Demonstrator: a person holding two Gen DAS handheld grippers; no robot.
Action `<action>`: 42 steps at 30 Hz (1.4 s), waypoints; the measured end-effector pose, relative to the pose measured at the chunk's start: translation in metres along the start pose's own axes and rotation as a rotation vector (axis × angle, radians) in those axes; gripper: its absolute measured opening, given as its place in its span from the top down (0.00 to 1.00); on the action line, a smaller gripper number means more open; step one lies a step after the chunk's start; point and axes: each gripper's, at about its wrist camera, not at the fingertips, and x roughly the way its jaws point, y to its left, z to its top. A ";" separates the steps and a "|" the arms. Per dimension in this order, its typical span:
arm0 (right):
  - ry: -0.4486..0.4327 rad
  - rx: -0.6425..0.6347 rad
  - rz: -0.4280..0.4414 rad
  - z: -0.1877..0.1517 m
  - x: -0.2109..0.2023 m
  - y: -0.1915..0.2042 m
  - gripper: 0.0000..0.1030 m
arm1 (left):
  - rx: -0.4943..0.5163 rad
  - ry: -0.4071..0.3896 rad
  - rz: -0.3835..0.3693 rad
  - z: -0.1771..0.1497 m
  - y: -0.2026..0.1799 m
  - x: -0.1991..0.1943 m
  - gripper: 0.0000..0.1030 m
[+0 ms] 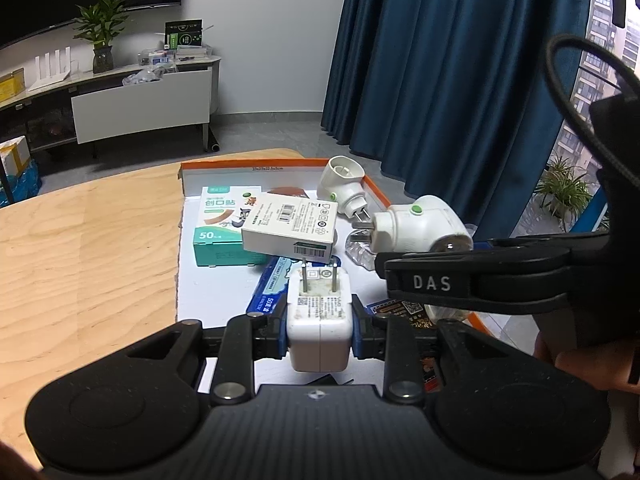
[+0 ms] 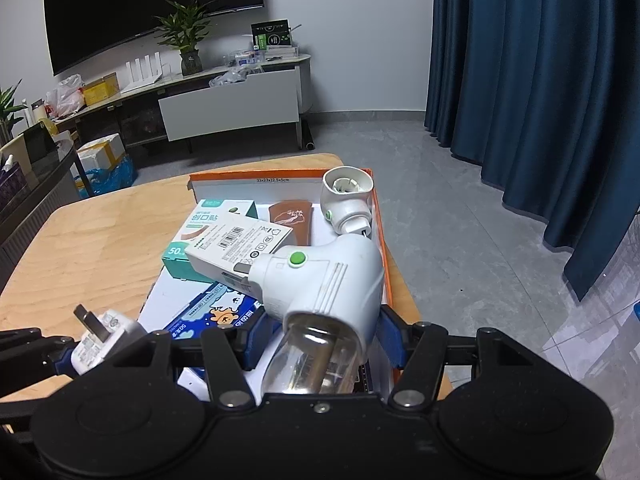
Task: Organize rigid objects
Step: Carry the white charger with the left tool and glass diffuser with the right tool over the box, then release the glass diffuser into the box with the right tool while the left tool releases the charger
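The left gripper [image 1: 320, 330] reaches forward, low over the near end of the orange-rimmed tray [image 1: 376, 188] that lies along the worktop's [image 1: 88, 240] right edge. Its blue-padded fingers [image 1: 280, 332] are clenched on the two sides of a white USB charger [image 1: 320, 320], held above the tray. The charger's long axis runs along the fingers, with its two metal prongs pointing away, toward the worktop's far edge.

Farther back in the tray, a white carton [image 1: 288, 228] rests tilted on a teal plaster box [image 1: 224, 224], and a blue box [image 1: 270, 284] lies flat nearer the front. At the tray's far right corner a white plug-in vaporizer [image 1: 342, 188] lies on its side, its open socket end turned up and away.

The right gripper [image 2: 320, 330] hangs over the tray's near right corner, level with the left one and just beside it. It grasps a second vaporizer with a green button [image 2: 324, 280], fingers pressed on its white body. Its clear bottle [image 2: 312, 356] points back toward the wrist, and its plug end points left and away, close above the white carton.
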 end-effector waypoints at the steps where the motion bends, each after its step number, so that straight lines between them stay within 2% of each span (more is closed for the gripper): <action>1: 0.002 0.000 -0.002 0.000 0.001 0.000 0.33 | -0.001 0.000 0.000 0.000 0.000 0.000 0.71; 23: 0.020 -0.005 -0.011 0.005 0.018 0.001 0.31 | 0.005 0.022 -0.015 0.000 -0.007 0.009 0.71; 29: -0.011 -0.005 -0.006 0.010 0.012 0.001 0.27 | 0.006 0.036 -0.020 -0.001 -0.007 0.013 0.71; 37: -0.096 0.028 -0.032 0.017 -0.024 -0.013 0.26 | 0.004 0.049 -0.057 -0.001 -0.014 0.018 0.71; 39: -0.104 0.027 -0.046 0.015 -0.031 -0.015 0.26 | 0.003 0.050 -0.076 0.000 -0.017 0.017 0.62; 42: -0.106 0.024 -0.070 0.011 -0.039 -0.017 0.26 | 0.015 0.039 -0.058 0.000 -0.023 0.011 0.50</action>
